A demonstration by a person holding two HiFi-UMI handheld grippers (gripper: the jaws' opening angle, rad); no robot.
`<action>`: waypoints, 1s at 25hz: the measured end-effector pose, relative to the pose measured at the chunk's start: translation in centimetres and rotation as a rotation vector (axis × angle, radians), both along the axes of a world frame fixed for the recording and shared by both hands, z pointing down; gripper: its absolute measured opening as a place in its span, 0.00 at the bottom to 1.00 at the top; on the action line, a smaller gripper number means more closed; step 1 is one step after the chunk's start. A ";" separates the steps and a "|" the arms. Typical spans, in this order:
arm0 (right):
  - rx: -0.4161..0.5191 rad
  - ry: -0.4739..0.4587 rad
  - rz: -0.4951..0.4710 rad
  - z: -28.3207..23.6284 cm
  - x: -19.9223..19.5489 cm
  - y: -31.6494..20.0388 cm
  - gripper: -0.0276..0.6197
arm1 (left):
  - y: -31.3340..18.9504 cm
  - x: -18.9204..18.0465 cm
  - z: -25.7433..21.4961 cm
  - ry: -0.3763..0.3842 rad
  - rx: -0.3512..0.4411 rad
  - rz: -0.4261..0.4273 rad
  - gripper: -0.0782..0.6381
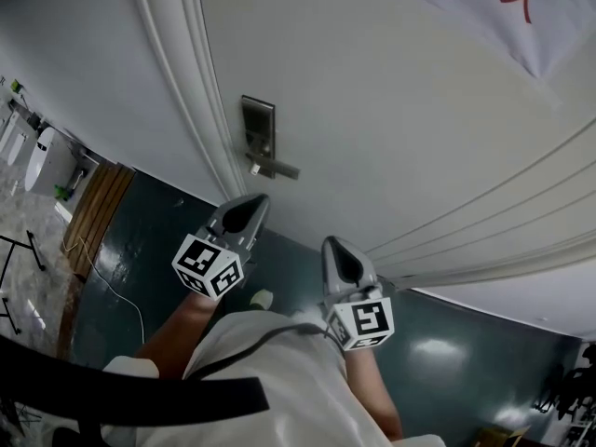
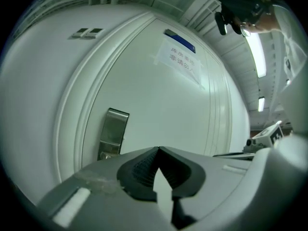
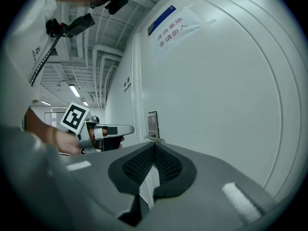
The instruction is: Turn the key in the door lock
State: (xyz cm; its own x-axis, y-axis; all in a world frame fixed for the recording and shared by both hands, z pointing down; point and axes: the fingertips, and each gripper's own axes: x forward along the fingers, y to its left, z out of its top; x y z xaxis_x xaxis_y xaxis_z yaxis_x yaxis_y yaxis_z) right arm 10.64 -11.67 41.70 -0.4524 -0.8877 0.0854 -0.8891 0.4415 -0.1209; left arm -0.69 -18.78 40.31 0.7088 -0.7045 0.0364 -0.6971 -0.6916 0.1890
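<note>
Jaws pressed together on both tools, nothing between them. Left gripper (image 1: 250, 203) sits just below the lock plate (image 1: 259, 130), not touching it; right gripper (image 1: 337, 246) is further below and to the plate's right. Metal plate is mounted on the white door (image 1: 391, 110), lever handle (image 1: 277, 168) at its lower end. Key too small to make out.

Light: even, cool, from ceiling tubes (image 2: 254, 52); the pale door (image 1: 391, 110) is bright and almost shadowless, while the dark floor (image 1: 168, 240) is dim and carries a soft glare patch at lower right of the head view. Optics: strong fisheye in all three views, straight lines bowed, both gripper views ringed by black corners, nearest foreground out of focus.
</note>
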 end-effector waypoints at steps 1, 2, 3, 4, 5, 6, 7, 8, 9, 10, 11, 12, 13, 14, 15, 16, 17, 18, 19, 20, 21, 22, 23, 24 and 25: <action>0.003 0.005 0.000 0.0 0.1 0.2 0.05 | 0.6 0.7 -0.3 -0.016 0.021 0.017 0.12; 0.004 0.006 0.001 0.0 0.2 0.4 0.05 | 1.2 1.3 -0.5 -0.027 0.037 0.031 0.12; 0.005 0.004 0.005 0.0 0.3 0.6 0.05 | 1.7 1.9 -0.6 -0.032 0.048 0.043 0.12; 0.004 0.001 0.010 0.0 0.5 0.8 0.05 | 2.2 2.3 -0.8 -0.030 0.052 0.052 0.12; 0.000 0.000 0.016 0.0 0.6 1.0 0.05 | 2.5 2.7 -0.8 -0.026 0.052 0.059 0.12; -0.004 -0.001 0.021 0.1 0.8 1.2 0.05 | 2.8 3.0 -0.8 -0.022 0.050 0.065 0.12; -0.005 -0.002 0.023 0.2 0.9 1.4 0.05 | 3.1 3.3 -0.9 -0.020 0.050 0.070 0.12; -0.004 -0.003 0.024 0.2 1.1 1.7 0.05 | 3.3 3.5 -0.9 -0.021 0.050 0.074 0.12; -0.002 -0.004 0.025 0.2 1.2 1.9 0.05 | 3.5 3.6 -0.8 -0.023 0.050 0.076 0.12; -0.001 -0.003 0.026 0.2 1.4 2.1 0.05 | 3.7 3.7 -0.8 -0.025 0.049 0.075 0.12; -0.001 -0.003 0.028 0.2 1.5 2.3 0.05 | 3.9 3.6 -0.7 -0.026 0.046 0.072 0.12; -0.004 -0.003 0.030 0.2 1.7 2.6 0.05 | 4.0 3.6 -0.6 -0.026 0.041 0.067 0.12; -0.007 -0.004 0.031 0.3 1.8 2.8 0.05 | 4.1 3.5 -0.4 -0.025 0.033 0.061 0.12; -0.009 -0.004 0.031 0.3 1.9 3.0 0.05 | 4.3 3.4 -0.2 -0.024 0.025 0.055 0.12; -0.010 -0.005 0.031 0.4 2.1 3.3 0.05 | 4.4 3.4 -0.1 -0.023 0.017 0.049 0.12; -0.013 -0.007 0.030 0.4 2.2 3.5 0.05 | 4.6 3.4 0.1 -0.022 0.010 0.043 0.12; -0.015 -0.010 0.028 0.5 2.4 3.7 0.05 | 4.7 3.4 0.2 -0.022 0.004 0.038 0.12; -0.018 -0.013 0.025 0.7 2.5 3.9 0.05 | 4.9 3.5 0.3 -0.022 -0.001 0.034 0.12; -0.020 -0.015 0.021 0.8 2.7 4.1 0.05 | 5.1 3.6 0.4 -0.024 -0.006 0.030 0.12; -0.021 -0.018 0.018 1.0 2.9 4.2 0.05 | 5.3 3.8 0.5 -0.026 -0.009 0.026 0.12; -0.022 -0.020 0.015 1.1 3.1 4.3 0.05 | 5.4 4.0 0.6 -0.029 -0.012 0.023 0.12; -0.022 -0.021 0.012 1.3 3.3 4.4 0.05 | 5.6 4.2 0.7 -0.032 -0.014 0.019 0.12; -0.022 -0.022 0.010 1.4 3.5 4.5 0.05 | 5.8 4.4 0.8 -0.035 -0.016 0.015 0.12; -0.022 -0.022 0.007 1.5 3.7 4.6 0.05 | 6.0 4.6 0.9 -0.038 -0.019 0.010 0.12; -0.023 -0.021 0.004 1.6 3.9 4.7 0.05 | 6.2 4.7 1.1 -0.041 -0.021 0.005 0.12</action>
